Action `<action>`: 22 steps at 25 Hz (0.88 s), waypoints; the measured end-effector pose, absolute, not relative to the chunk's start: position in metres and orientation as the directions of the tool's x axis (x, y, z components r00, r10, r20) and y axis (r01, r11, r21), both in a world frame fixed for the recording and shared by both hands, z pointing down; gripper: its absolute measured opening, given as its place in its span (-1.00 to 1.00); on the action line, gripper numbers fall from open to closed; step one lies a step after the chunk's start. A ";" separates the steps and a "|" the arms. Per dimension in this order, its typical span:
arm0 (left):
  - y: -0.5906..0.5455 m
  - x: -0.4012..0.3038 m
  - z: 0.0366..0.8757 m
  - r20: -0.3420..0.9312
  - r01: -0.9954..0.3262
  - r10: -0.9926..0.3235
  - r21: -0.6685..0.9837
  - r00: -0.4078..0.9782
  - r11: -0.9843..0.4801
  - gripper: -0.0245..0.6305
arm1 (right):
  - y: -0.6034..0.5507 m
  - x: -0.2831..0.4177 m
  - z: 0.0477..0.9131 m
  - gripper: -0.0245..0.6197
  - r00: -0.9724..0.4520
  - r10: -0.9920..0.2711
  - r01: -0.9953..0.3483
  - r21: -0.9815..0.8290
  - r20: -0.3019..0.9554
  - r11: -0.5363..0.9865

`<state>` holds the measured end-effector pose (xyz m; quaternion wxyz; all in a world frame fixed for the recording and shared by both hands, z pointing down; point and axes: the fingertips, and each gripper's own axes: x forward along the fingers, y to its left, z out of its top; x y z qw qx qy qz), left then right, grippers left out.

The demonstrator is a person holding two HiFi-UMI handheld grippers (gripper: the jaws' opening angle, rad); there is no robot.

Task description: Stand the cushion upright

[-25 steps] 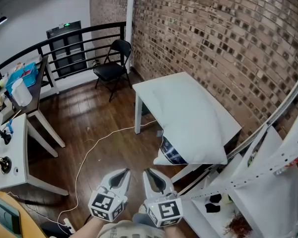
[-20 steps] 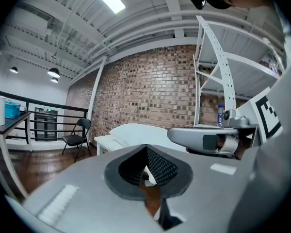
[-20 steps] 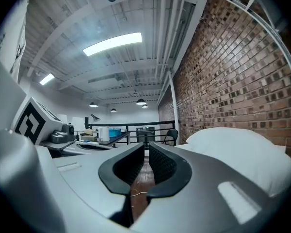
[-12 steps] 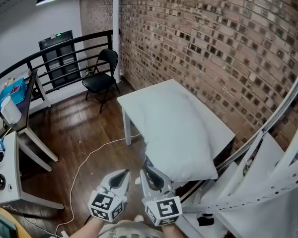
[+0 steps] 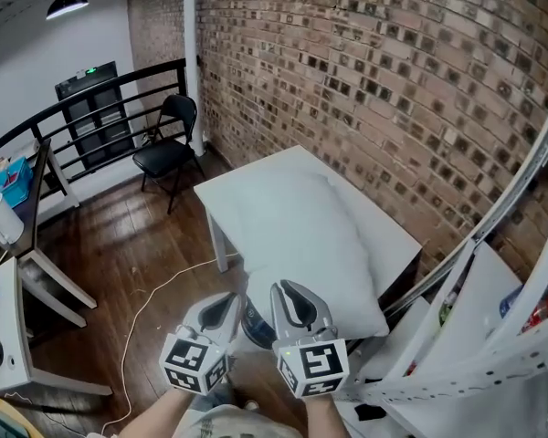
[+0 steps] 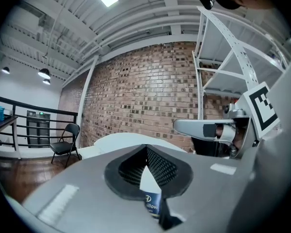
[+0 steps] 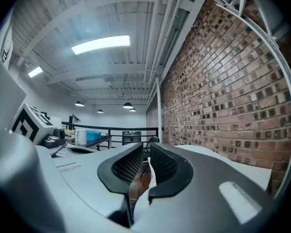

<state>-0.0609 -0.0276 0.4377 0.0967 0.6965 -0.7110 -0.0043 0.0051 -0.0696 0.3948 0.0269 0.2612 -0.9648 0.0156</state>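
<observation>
A white cushion [image 5: 301, 235] lies flat on a white table [image 5: 390, 231] beside the brick wall. Its near end hangs over the table edge and carries a dark blue label [image 6: 152, 204]. My left gripper [image 5: 225, 303] is shut and empty, its tips just short of that labelled end. In the left gripper view the left gripper [image 6: 146, 152] has its pads meeting, with the label showing below them. My right gripper [image 5: 291, 292] sits beside it over the cushion's near end. Seen from its own camera, the right gripper [image 7: 146, 155] shows only a thin slit between its pads, with nothing between them.
A white metal shelf rack [image 5: 493, 327] stands close at the right. A black folding chair [image 5: 162, 151] and a black railing [image 5: 73, 94] are at the back left. A white cable [image 5: 151, 290] lies on the wooden floor, and a desk [image 5: 18, 272] stands at the left.
Both grippers have moved forward and slightly up towards the table. The cushion's near end, which was well ahead of them, now lies right at their tips.
</observation>
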 end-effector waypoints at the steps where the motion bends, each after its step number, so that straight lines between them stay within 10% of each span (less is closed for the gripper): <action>1: -0.034 -0.062 0.435 0.132 -0.990 -0.991 0.140 -0.008 0.027 -0.93 | -0.076 0.006 0.393 -0.79 -0.853 -0.518 -0.519 -0.005 0.063 0.855; 22: -0.197 -0.126 0.473 0.273 -0.940 -0.956 0.340 0.110 -0.011 -0.73 | -0.287 0.030 0.410 -0.54 -0.705 -0.662 -0.697 -0.073 0.253 0.714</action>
